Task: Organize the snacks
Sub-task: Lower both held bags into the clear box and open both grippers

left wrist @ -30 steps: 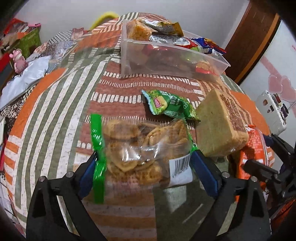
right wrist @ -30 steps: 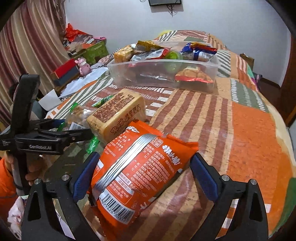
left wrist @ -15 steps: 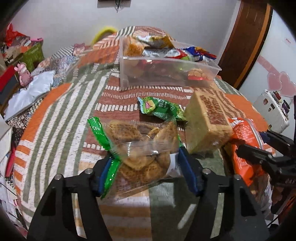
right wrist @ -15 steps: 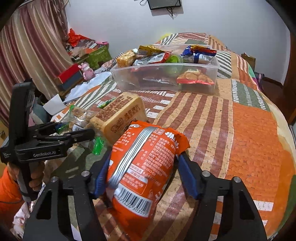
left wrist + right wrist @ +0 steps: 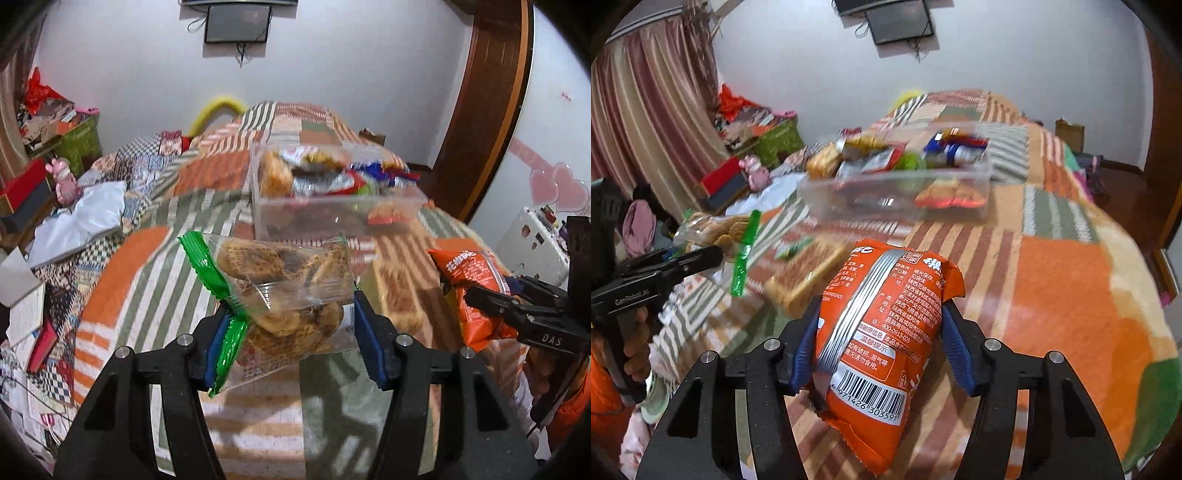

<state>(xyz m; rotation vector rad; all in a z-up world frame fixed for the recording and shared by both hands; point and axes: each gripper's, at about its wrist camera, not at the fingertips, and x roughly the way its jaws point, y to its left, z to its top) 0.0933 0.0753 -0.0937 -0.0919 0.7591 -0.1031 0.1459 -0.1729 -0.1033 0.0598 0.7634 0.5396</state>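
Tongs pinching snacks, left tongs (image 5: 290,325) on clear cookie bag (image 5: 284,291), right tongs (image 5: 879,338) on orange packet (image 5: 882,339)

Left claw (image 5: 290,332) and right claw (image 5: 879,343) both pitch downward toward twelve o'clock; their jaws have just been closing and now pinch a packet each.

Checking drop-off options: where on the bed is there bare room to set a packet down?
Free: the orange-patched bedspread right of the orange snack bag, and the striped strip before the clear bin. Crowded: the bin itself, heaped with packets, and around the tan block beside the green packet.
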